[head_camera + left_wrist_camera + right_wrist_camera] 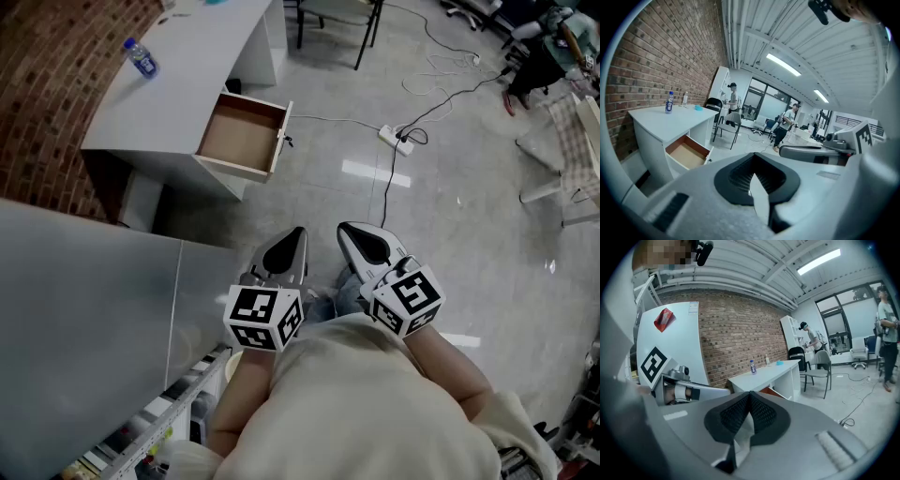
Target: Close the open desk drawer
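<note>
here, the open wooden drawer, pale at its sides and brown at its bottom, stood pulled out from the front of the long white table. the table was set along a red brick wall. a small clear plastic bottle with a blue label stood upright on the table top, well apart from the drawer.

the left gripper and the right gripper were held side by side, close to the person's body, each with its marker cube at the back. both pointed toward the table, slightly downward. both were well apart from the drawer, with shiny grey floor between them and it.

in the left gripper view the dark ribbed fingers were pressed together, with nothing between them. in the right gripper view the fingers were pressed together in the same way, also pinching nothing.

a white power strip with black cables lay on the floor to the right of the drawer. a black chair stood beyond the table's far end.
</note>
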`<state>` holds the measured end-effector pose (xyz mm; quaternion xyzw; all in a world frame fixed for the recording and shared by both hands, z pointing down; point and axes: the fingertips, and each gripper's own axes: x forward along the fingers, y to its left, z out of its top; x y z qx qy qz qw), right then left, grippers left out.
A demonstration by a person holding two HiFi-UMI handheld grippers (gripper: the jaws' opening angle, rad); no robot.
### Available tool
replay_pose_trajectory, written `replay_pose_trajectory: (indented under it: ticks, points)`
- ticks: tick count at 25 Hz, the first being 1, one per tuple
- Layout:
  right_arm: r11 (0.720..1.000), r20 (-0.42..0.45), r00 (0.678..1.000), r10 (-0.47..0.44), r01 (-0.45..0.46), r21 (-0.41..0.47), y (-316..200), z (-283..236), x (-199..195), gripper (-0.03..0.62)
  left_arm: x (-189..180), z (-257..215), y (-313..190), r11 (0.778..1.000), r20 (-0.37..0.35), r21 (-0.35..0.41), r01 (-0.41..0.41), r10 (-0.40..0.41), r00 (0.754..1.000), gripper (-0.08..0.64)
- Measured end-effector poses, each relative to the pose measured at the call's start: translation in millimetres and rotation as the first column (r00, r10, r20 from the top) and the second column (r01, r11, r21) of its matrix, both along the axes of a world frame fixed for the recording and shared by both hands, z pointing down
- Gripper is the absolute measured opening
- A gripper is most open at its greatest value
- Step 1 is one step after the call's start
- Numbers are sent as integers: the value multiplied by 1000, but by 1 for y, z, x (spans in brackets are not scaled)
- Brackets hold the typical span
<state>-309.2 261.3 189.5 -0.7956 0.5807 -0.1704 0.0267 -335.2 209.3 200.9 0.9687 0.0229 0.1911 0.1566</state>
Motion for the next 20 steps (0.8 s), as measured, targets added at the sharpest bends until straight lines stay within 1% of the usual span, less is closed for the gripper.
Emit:
replay_pose_trajectory:
  ticks: [3,8,12,20]
  points:
    - [1000,-7,1000,17,-17,8,6,-2,-6,2,-5,-4,5,1000,-12,8,-10,11,1000,2]
    - [999,-10,999,37,-37,11,15,-3,-16,2,-13,-5,14,1000,-22,-2,-32,31,999,3]
    - [999,-18,999,32,-32,25,19,-4,-22,2,-15,-5,18,999,-24,8,-41,41,999,3]
    - [998,-9,998,54,-54,45,25,-6,-14,2,-7,-5,29,998,-26,21,-64,64,998,2]
